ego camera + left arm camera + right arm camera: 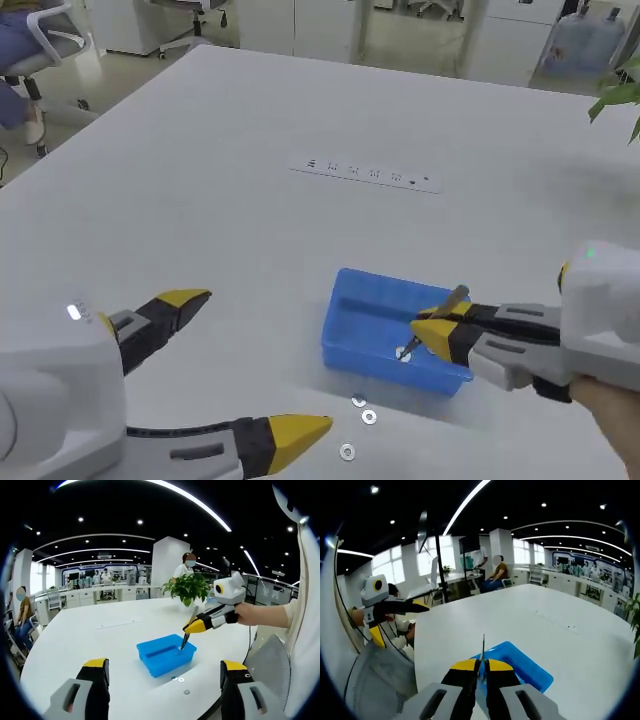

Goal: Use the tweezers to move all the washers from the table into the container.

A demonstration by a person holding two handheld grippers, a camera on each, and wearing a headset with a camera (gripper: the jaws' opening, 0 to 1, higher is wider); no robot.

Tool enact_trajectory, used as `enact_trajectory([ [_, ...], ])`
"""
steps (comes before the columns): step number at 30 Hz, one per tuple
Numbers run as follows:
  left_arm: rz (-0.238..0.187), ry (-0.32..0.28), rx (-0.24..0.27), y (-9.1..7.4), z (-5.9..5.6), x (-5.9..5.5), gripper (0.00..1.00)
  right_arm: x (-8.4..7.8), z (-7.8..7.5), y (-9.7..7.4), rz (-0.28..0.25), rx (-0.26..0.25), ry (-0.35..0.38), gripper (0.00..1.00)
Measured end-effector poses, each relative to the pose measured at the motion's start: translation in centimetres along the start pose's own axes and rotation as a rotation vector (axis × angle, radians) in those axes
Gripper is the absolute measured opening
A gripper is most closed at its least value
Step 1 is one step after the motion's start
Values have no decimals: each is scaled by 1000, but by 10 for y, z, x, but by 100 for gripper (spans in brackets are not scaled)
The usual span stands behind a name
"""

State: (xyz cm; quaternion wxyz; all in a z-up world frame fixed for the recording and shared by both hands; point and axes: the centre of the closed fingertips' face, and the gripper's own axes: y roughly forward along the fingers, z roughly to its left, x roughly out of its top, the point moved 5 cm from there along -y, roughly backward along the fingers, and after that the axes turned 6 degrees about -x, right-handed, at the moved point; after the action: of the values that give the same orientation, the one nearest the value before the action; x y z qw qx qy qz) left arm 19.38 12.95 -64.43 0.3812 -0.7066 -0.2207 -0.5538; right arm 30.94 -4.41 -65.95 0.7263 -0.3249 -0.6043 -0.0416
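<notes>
Left gripper (265, 360) hovers, jaws apart.

Bright overhead ceiling lights, soft shadows, fisheye-warped edges.

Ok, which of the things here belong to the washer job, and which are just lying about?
Job: tweezers in the right tongs, blue container, three loose washers on the table, one washer at the tweezers' tip.
Lying about: power strip, potted plant.

L tool (265, 360) & R tool (425, 335), white housings, black jaws w/ yellow tips, green LED (592, 253) on R, white top (306, 610)
</notes>
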Motion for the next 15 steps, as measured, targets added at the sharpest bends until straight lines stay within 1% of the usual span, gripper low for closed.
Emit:
enact_trajectory([
  [4, 1, 5, 6, -1, 1, 1, 94, 4, -15, 8, -10, -19, 36, 2],
  [6, -1, 4, 8, -2, 2, 2, 94, 4, -20, 13, -9, -20, 61, 2],
  [7, -6, 4, 7, -3, 2, 3, 94, 3, -22, 16, -7, -21, 60, 2],
  [10, -10, 1, 2, -3, 1, 4, 94, -5, -29, 27, 30, -33, 73, 2],
  [13, -8, 9, 4, -4, 2, 4, 94, -12, -36, 33, 55, -35, 113, 2],
  [14, -9, 7, 6, -4, 2, 4, 94, -15, -37, 35, 69, -38, 138, 2],
  [15, -10, 5, 8, -4, 2, 4, 94, -20, -41, 37, 94, -48, 141, 2],
])
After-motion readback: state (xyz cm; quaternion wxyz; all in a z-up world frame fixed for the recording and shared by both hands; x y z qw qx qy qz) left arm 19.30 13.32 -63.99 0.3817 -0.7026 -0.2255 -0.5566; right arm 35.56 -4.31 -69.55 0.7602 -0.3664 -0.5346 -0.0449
